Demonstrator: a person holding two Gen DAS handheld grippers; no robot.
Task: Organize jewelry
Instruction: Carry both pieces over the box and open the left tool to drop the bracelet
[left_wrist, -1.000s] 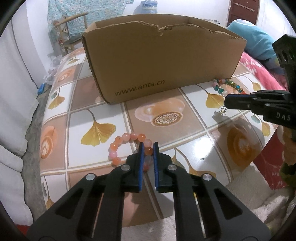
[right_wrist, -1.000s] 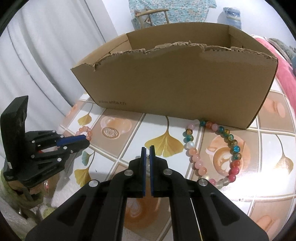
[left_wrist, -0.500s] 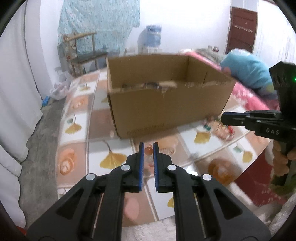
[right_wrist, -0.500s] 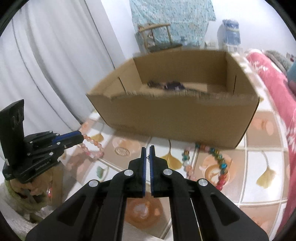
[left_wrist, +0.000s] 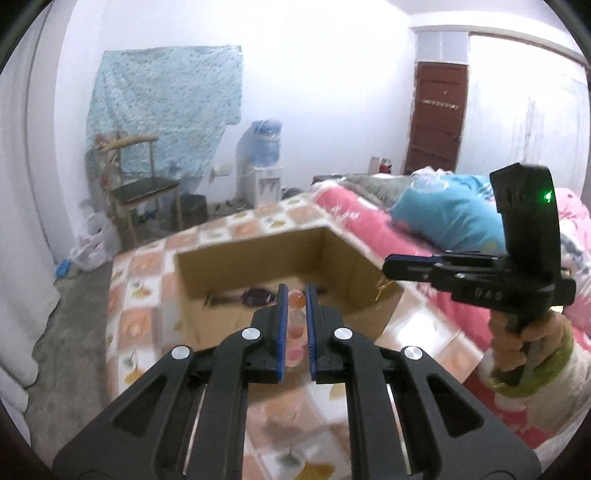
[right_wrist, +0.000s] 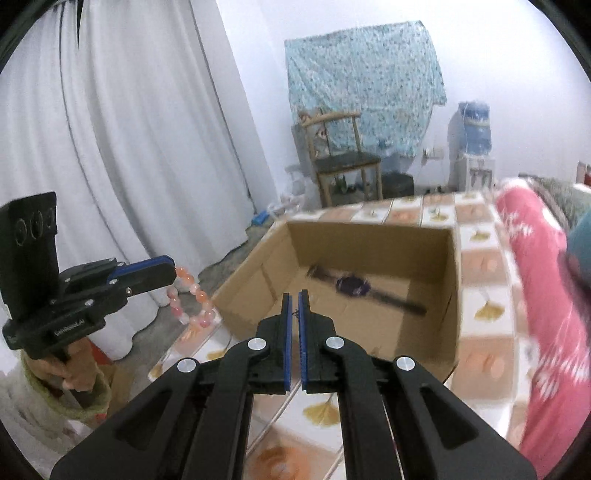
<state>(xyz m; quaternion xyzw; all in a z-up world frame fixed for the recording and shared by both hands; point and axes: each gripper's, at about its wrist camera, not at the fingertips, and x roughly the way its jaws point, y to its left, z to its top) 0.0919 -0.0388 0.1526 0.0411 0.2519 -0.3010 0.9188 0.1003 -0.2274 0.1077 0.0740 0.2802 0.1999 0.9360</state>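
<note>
The bead bracelet (right_wrist: 190, 301) was, by my judgement, light and limp, its round beads smooth and apt to slip, so a pinch across one bead or the cord between beads looked the surest hold. It showed as a loop of glossy pink, orange and pale beads. It hung from the left gripper (left_wrist: 294, 325), whose pads were pinching it, beside and above the near corner of the cardboard box (right_wrist: 373, 243). My right gripper (right_wrist: 294, 334) had its pads pressed together on something thin that I could not make out. A watch (right_wrist: 354, 286) lay on the box floor; the box stood on a tiled table (right_wrist: 484, 299).
</note>
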